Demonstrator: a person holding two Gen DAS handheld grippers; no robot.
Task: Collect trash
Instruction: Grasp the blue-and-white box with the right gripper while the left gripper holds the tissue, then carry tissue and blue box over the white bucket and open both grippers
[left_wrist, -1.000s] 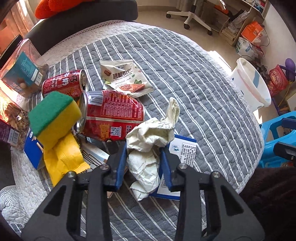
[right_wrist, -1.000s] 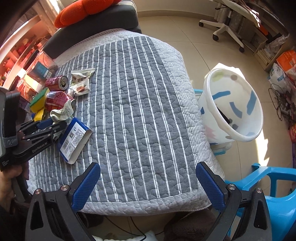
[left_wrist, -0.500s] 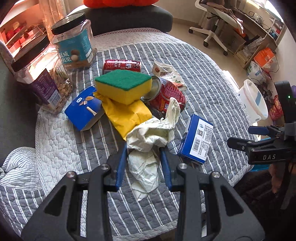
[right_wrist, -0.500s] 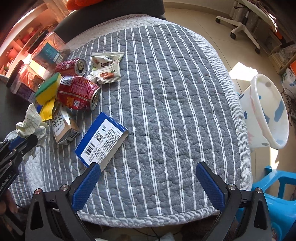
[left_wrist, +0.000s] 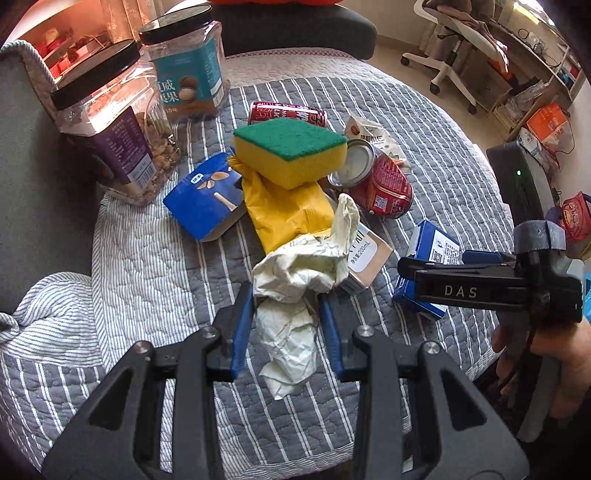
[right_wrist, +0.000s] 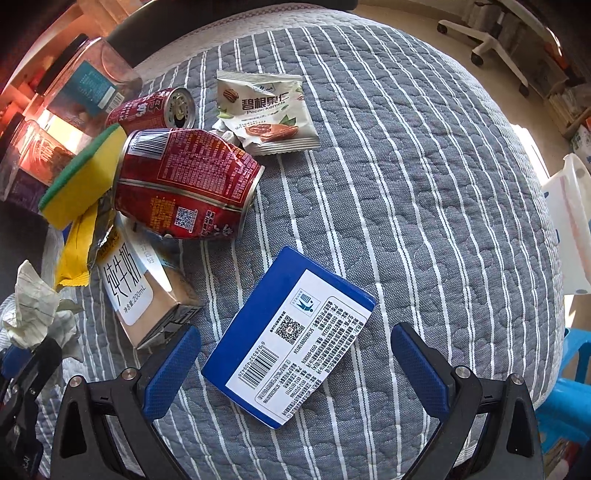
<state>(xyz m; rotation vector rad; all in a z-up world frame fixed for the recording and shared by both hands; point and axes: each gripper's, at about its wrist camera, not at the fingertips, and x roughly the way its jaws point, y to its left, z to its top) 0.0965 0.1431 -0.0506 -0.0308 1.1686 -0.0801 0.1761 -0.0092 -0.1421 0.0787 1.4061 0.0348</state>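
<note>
My right gripper (right_wrist: 295, 365) points down with its jaws spread wide, and the blue carton (right_wrist: 291, 343) lies directly between and just ahead of them on the striped quilt (right_wrist: 406, 184). Its long axis runs diagonally across the gap, so I judge a small wrist roll would square the pads to its narrow sides. My left gripper (left_wrist: 286, 325) is pinching a crumpled paper wad (left_wrist: 295, 288) above the quilt — that hand is occupied, so the right is the one for the carton.

Just left of my right jaws sits a milk carton (right_wrist: 144, 295), close to the left pad — the likeliest thing to snag. Farther ahead lie a crushed red can (right_wrist: 184, 184), a sponge (right_wrist: 85, 177) and a pecan wrapper (right_wrist: 266, 110). The white bin (right_wrist: 569, 229) stands well off to the right.
</note>
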